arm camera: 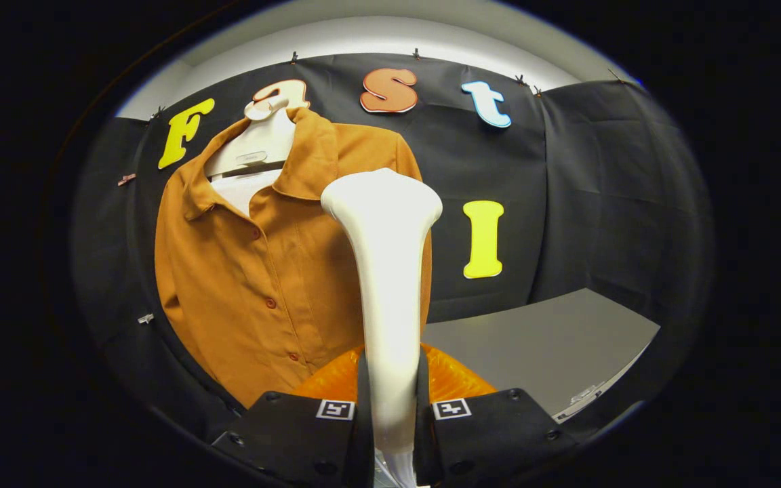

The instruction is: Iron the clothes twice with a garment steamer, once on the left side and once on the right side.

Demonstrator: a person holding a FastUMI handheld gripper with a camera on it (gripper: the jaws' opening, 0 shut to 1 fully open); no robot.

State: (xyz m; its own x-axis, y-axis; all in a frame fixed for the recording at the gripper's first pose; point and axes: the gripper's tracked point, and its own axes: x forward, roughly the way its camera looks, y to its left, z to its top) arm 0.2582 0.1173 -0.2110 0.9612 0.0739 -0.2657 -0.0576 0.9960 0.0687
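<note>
The claw (390,407) clamps the steamer (385,271) upright before the shirt (248,285).

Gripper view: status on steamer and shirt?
Gripper shut on white plastic garment steamer, held upright between the fingers. Rust-orange button-up shirt hangs on white hanger beyond the steamer head. Nothing between head and shirt.

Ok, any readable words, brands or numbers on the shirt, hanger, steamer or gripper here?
Small tag on the hanger: too small to read.
Orange shirt: no print visible.
White garment steamer, clamped between both fingers of the gripper: no brand visible.
Square markers on the gripper: coded patterns, not text.
</note>
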